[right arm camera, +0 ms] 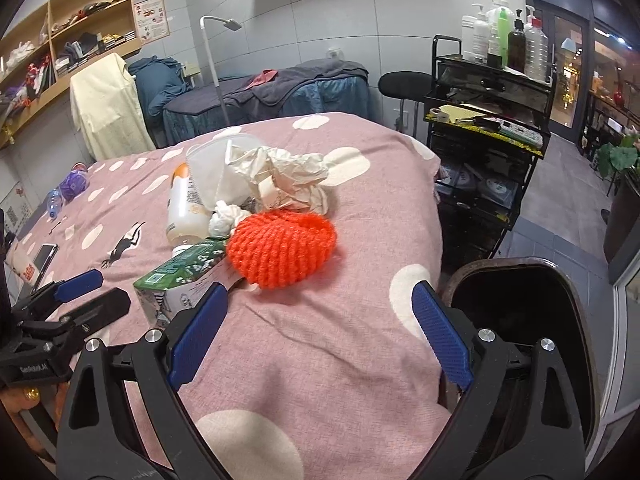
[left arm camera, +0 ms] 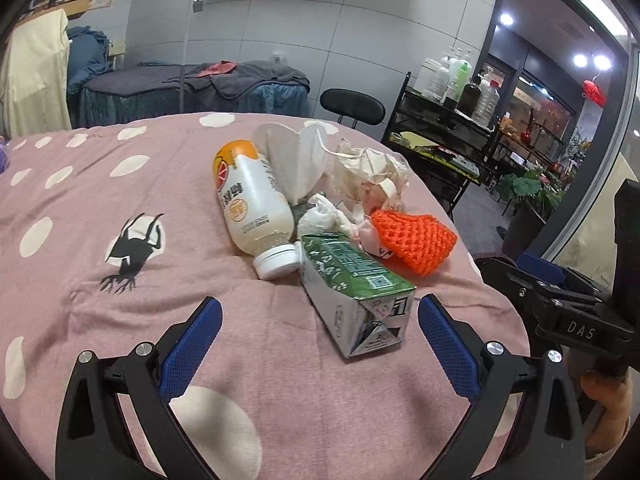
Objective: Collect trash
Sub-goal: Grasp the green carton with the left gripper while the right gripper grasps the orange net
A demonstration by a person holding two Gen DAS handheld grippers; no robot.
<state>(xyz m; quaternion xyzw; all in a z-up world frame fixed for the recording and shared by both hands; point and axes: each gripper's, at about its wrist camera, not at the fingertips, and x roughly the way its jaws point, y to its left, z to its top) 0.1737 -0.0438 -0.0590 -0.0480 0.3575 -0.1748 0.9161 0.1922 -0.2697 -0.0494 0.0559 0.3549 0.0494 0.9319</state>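
Note:
A pile of trash lies on the pink spotted bedcover (left arm camera: pixel 120 280): a white bottle with an orange end (left arm camera: pixel 252 208), a green and white carton (left arm camera: pixel 356 296), an orange foam net (left arm camera: pixel 416 240), a white face mask (left arm camera: pixel 296 160) and crumpled paper (left arm camera: pixel 368 168). My left gripper (left arm camera: pixel 320 340) is open and empty, its fingers either side of the carton's near end. My right gripper (right arm camera: pixel 320 328) is open and empty, just short of the orange net (right arm camera: pixel 284 248). The carton (right arm camera: pixel 180 280) lies to its left, the bottle (right arm camera: pixel 184 208) and paper (right arm camera: pixel 288 176) behind.
A dark bin (right arm camera: pixel 520 320) stands open at the bed's right edge. A black cart with bottles (right arm camera: pixel 488 112) stands beyond it. A phone (right arm camera: pixel 44 258) and a purple-labelled bottle (right arm camera: pixel 70 188) lie on the bed's left side. Another draped bed (right arm camera: pixel 272 92) stands behind.

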